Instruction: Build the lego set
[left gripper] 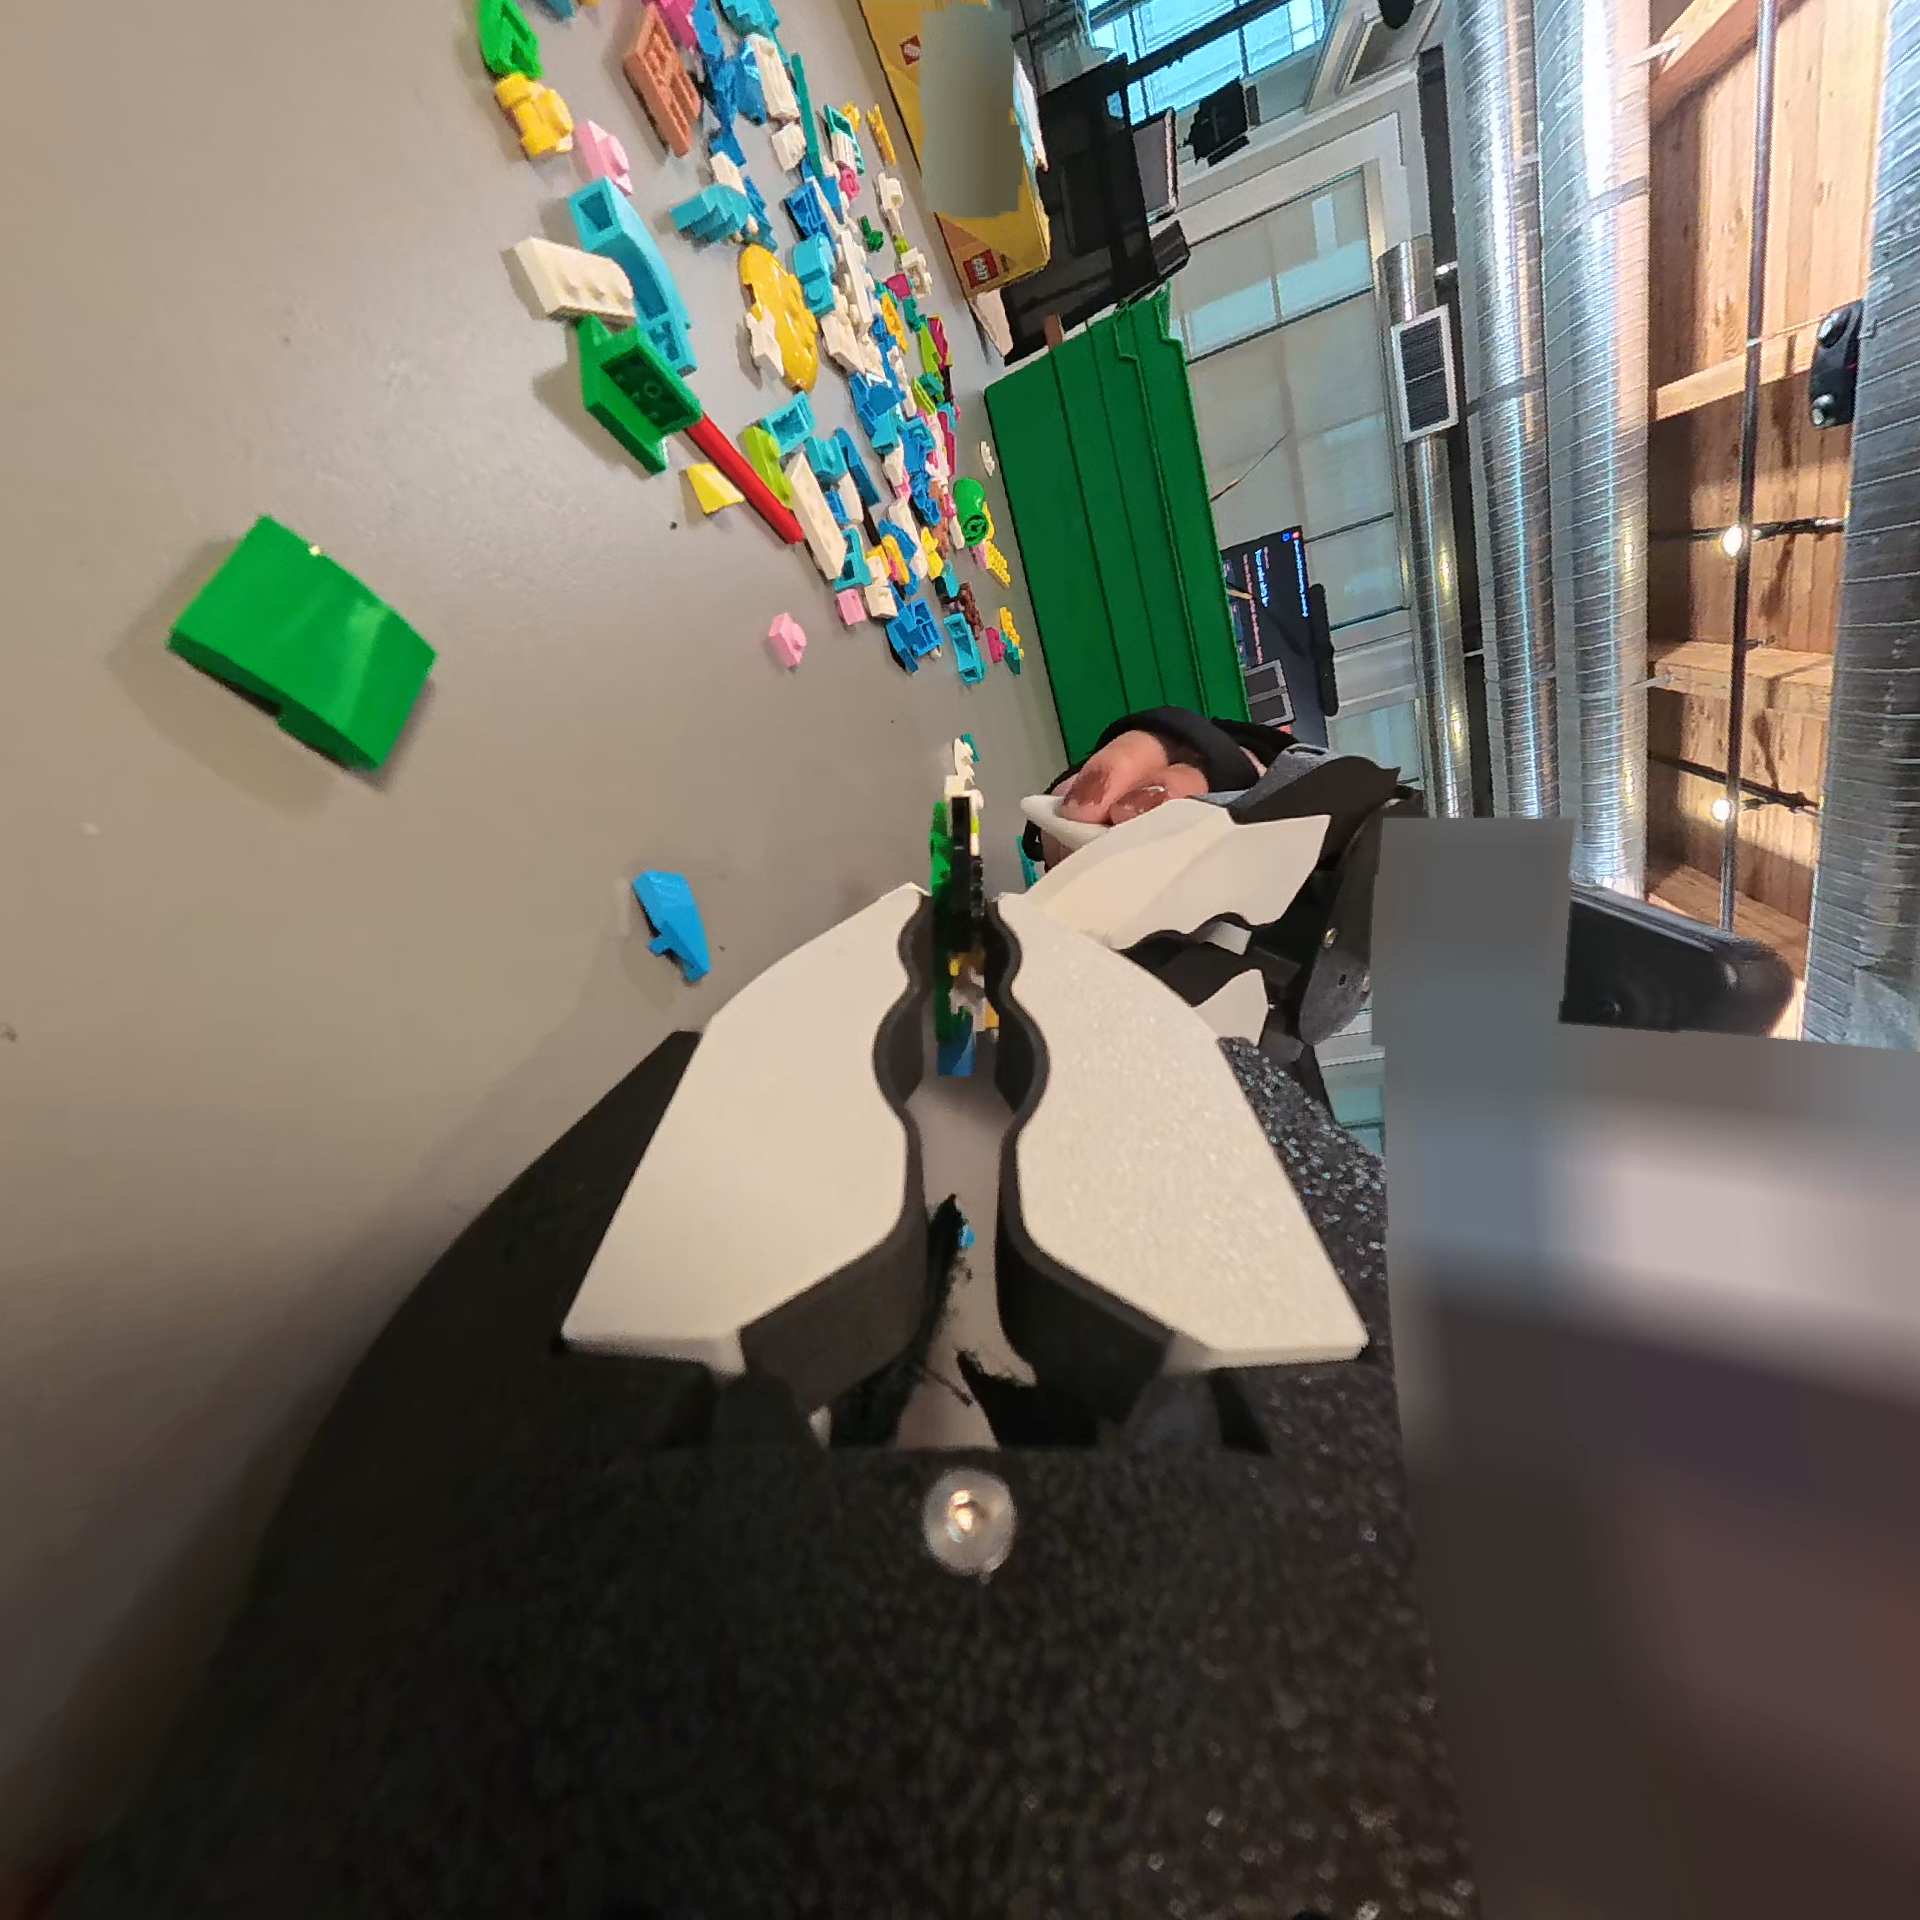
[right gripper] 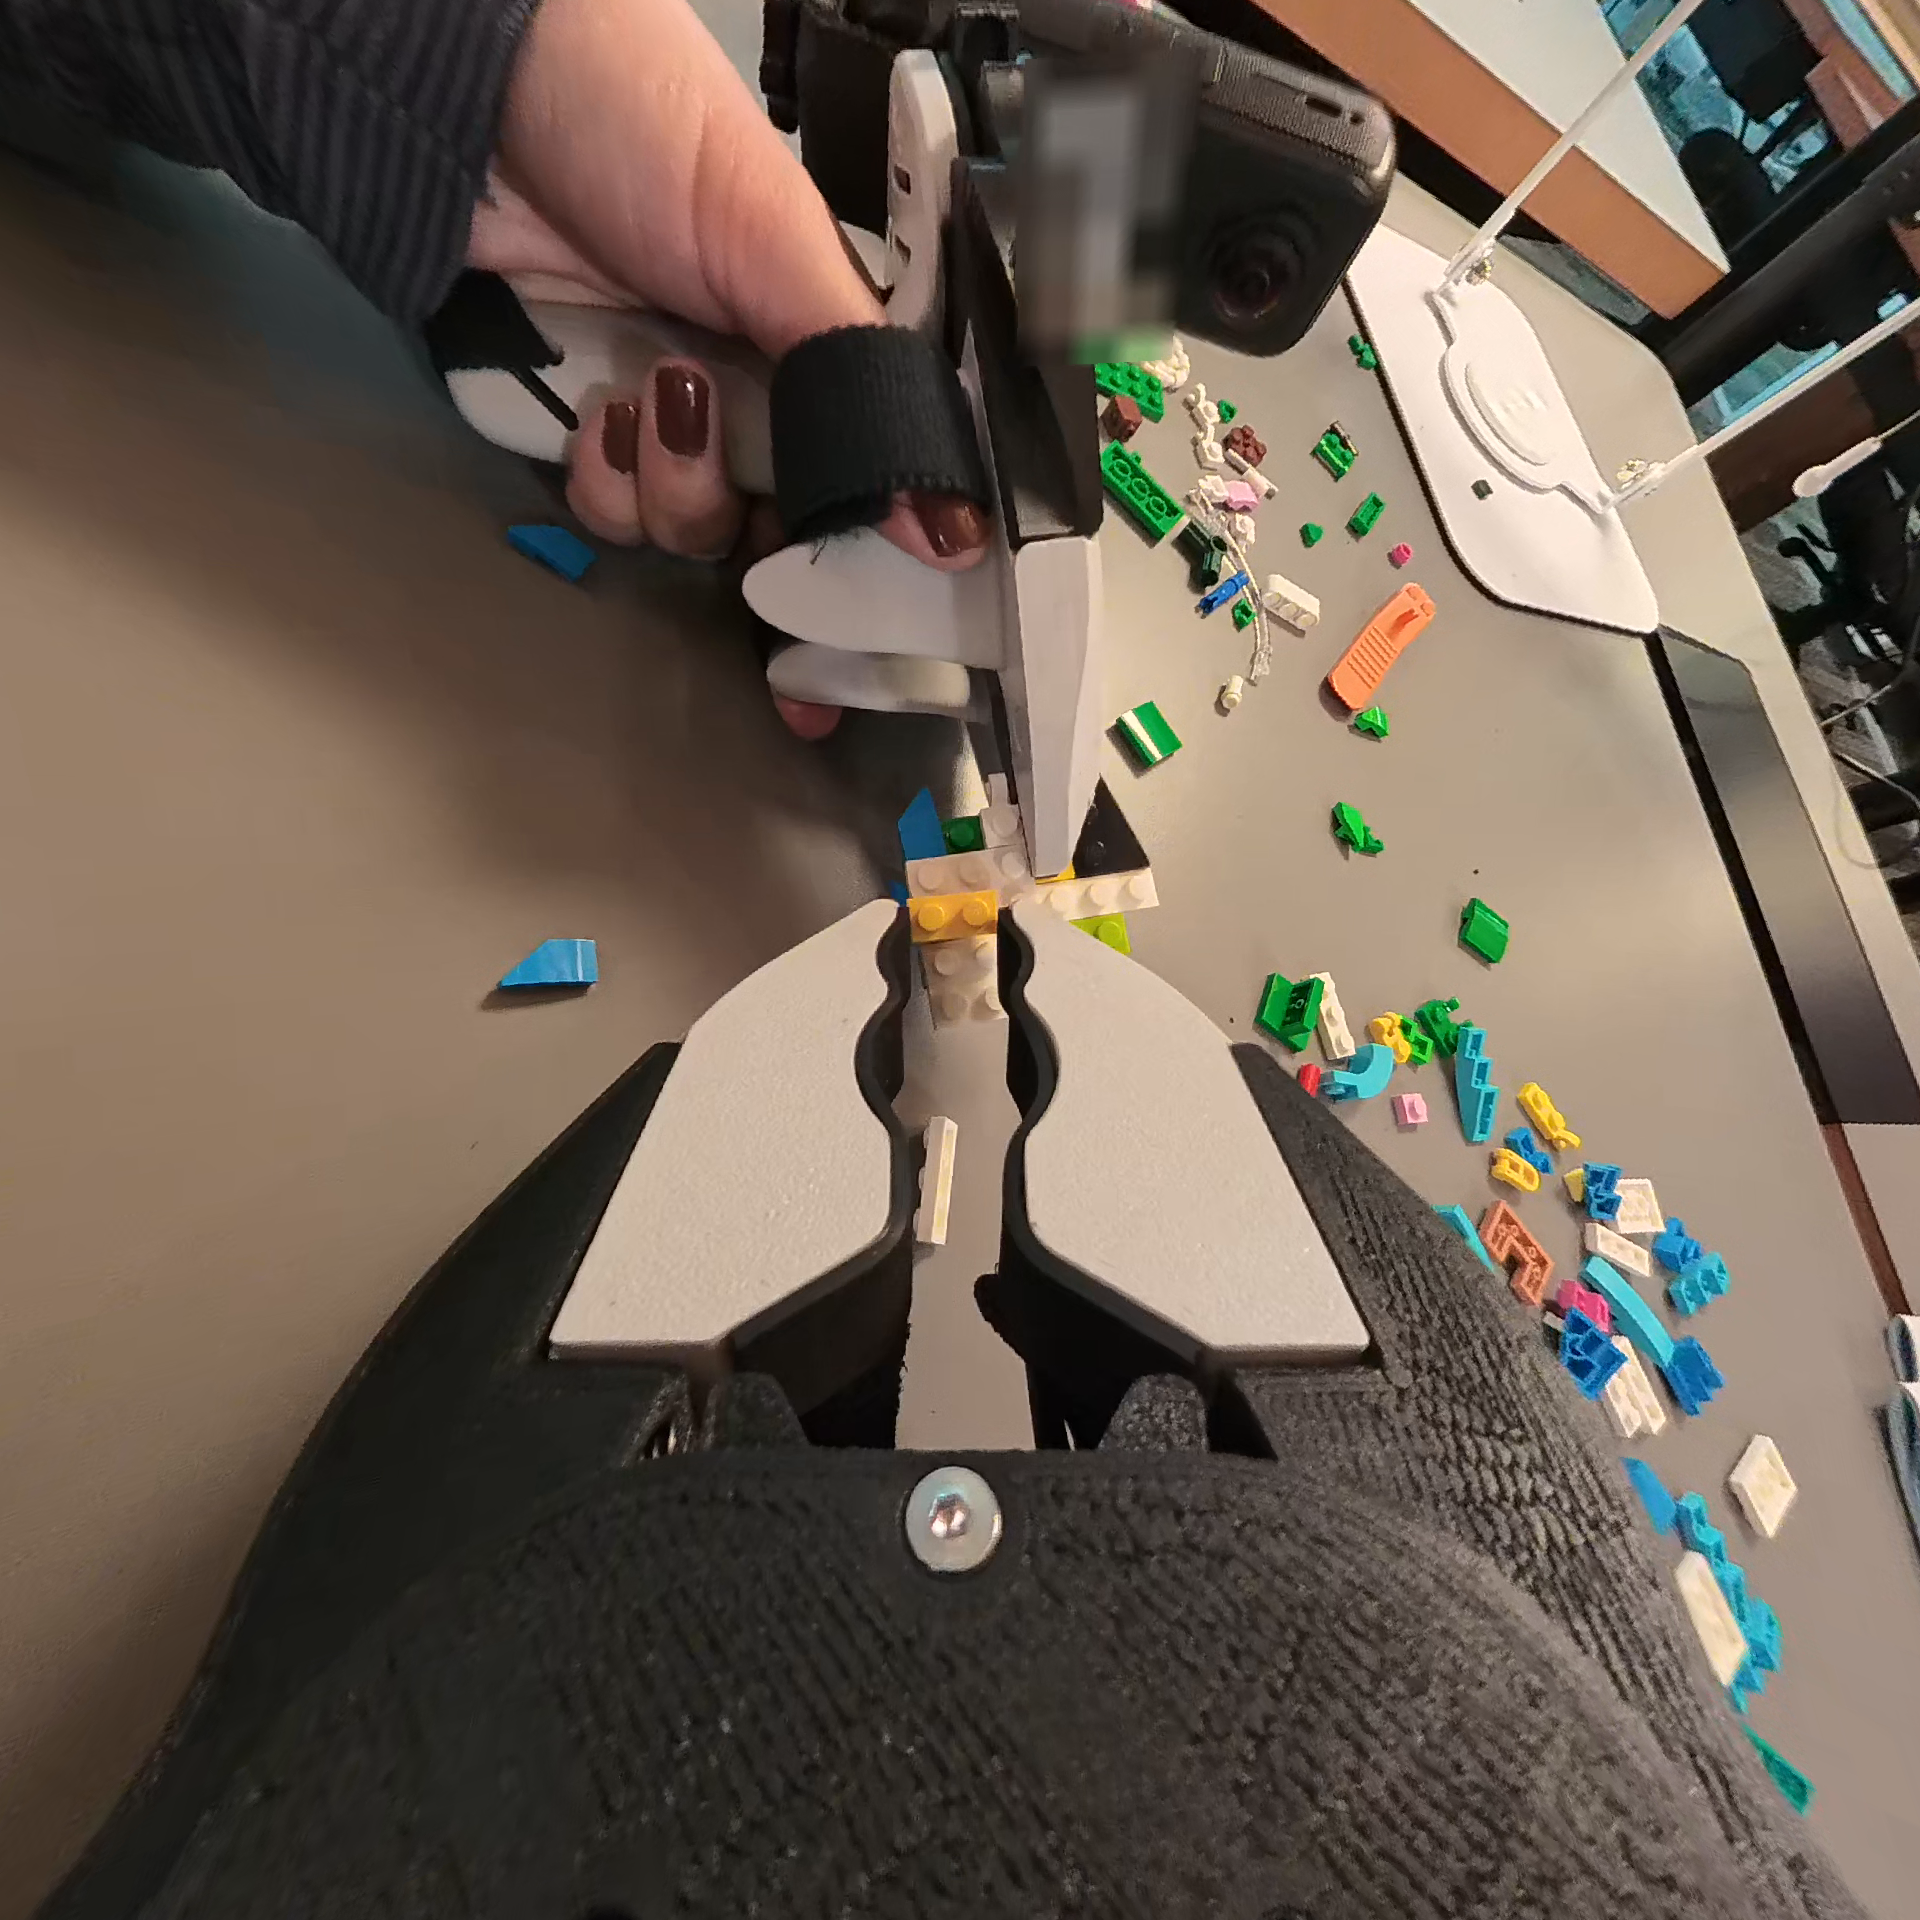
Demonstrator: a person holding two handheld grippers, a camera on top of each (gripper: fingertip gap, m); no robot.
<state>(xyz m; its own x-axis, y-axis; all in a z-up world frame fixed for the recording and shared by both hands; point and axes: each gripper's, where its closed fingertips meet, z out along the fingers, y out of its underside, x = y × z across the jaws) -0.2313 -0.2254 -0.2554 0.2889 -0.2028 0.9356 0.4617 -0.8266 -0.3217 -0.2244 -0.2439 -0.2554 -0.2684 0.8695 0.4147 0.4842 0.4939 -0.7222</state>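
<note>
A small lego assembly (right gripper: 1101, 894) of white, yellow, black, green and blue bricks is held just above the grey table (right gripper: 312, 831). My left gripper (right gripper: 1049, 857) comes down from above and is shut on its upper part. In the left wrist view the assembly (left gripper: 961, 862) is edge-on between the left gripper's (left gripper: 961, 920) closed fingers. My right gripper (right gripper: 954, 925) is closed on the yellow and white bricks at the assembly's near end. The right gripper's fingers (left gripper: 1195, 862) show just right of the assembly, with a hand behind them.
A large spread of loose bricks (left gripper: 831, 312) lies on the table, with a green curved piece (left gripper: 301, 644) and a blue piece (left gripper: 675, 920) nearer. An orange brick separator (right gripper: 1377, 644), a blue slope (right gripper: 551, 961), a white plate (right gripper: 935, 1179) and scattered bricks (right gripper: 1558, 1195) surround the grippers. My two grippers' fingertips are within a few centimetres of each other. The blue piece (left gripper: 675, 920) sits 4 centimetres or so from the ends of my left fingers.
</note>
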